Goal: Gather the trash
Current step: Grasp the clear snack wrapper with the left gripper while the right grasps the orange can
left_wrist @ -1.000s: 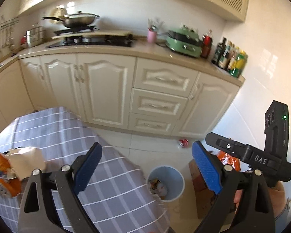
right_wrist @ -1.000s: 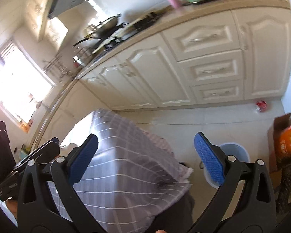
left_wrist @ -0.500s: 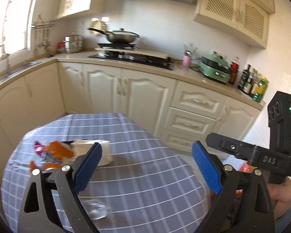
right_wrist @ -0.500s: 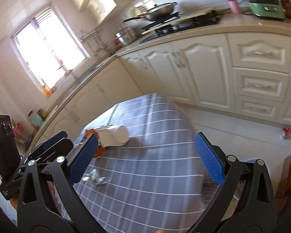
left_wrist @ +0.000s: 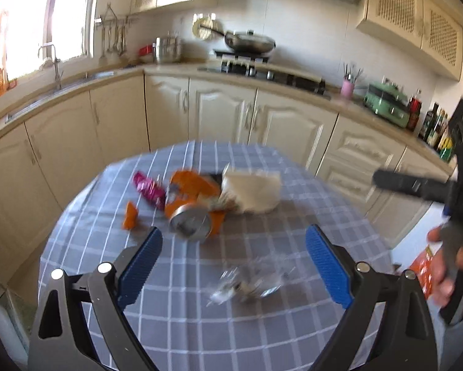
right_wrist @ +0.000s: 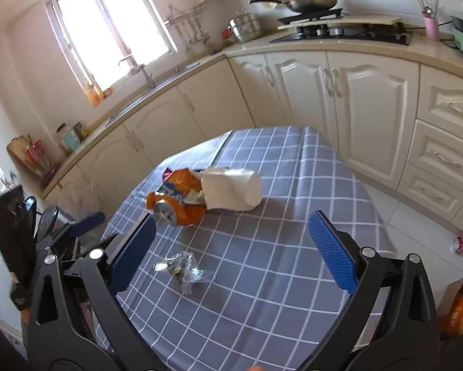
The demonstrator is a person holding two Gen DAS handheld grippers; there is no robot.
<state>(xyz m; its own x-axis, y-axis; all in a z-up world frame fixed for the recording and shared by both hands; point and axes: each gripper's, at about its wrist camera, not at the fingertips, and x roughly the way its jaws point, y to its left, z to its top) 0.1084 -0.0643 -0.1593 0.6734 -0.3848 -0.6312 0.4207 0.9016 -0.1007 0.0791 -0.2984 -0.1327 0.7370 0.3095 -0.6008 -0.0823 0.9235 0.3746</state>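
Note:
Trash lies on a grey checked tablecloth [left_wrist: 262, 334] [right_wrist: 277, 278]. A crumpled clear wrapper [left_wrist: 250, 281] [right_wrist: 182, 269] is nearest, between and just beyond the tips of my left gripper [left_wrist: 234, 262], which is open and empty. Farther back lie an orange snack bag with a silver can end [left_wrist: 194, 213] [right_wrist: 175, 204], a white paper cup on its side [left_wrist: 253, 191] [right_wrist: 231, 191], a pink wrapper [left_wrist: 147, 188] and an orange scrap [left_wrist: 130, 216]. My right gripper [right_wrist: 231, 250] hovers open above the table, empty.
Cream kitchen cabinets [left_wrist: 219, 114] [right_wrist: 355, 99] wrap round behind the table, with a stove and pan [left_wrist: 250, 43] on the counter. A red crushed can [right_wrist: 460, 244] lies on the floor and an orange bag in a box [right_wrist: 457, 309] stands at the right.
Both views have swung from the floor and bin up and over to the table. The trash pile now sits closer and more central, with the clear wrapper near the left gripper's tips.

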